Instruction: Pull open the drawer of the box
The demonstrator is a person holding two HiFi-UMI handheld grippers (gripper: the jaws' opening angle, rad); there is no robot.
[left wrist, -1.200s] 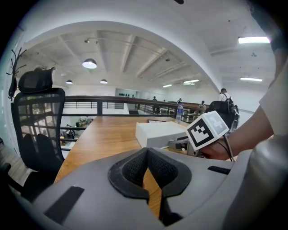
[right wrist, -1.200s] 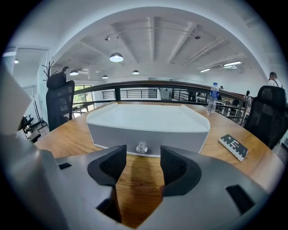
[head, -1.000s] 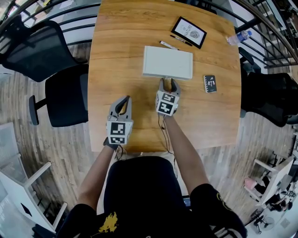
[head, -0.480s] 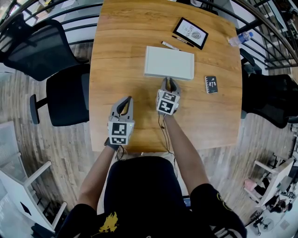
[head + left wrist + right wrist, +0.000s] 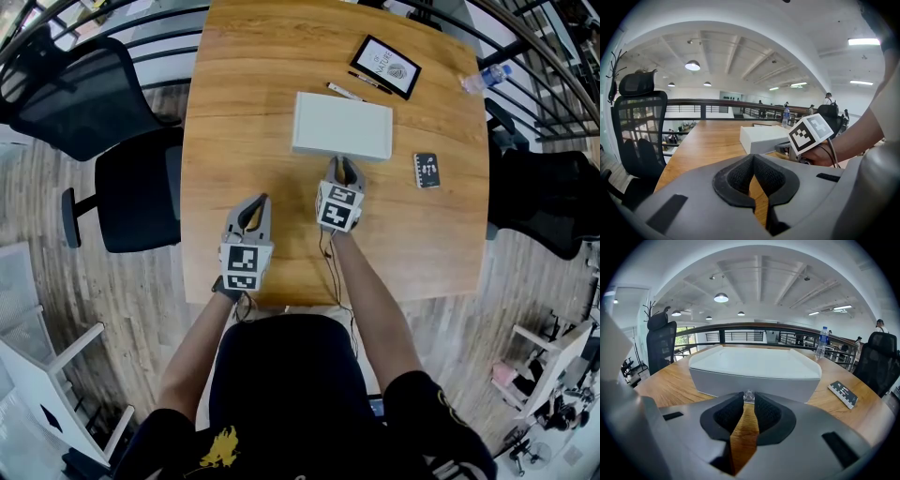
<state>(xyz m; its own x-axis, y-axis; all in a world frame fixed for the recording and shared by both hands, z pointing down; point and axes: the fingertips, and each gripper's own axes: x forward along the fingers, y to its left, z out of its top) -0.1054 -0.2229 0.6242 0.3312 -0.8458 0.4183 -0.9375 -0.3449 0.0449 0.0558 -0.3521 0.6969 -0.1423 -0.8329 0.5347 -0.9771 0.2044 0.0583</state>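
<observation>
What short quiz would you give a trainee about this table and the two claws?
1. True or false: the drawer stands pulled far out.
2. What does the right claw pinch?
A. a pen
B. the small clear knob on the front of the white box
C. a water bottle
3. Fill in: the left claw holds ____.

Key: 1 false, the drawer sits flush in the box; 2 B; 3 nothing.
</observation>
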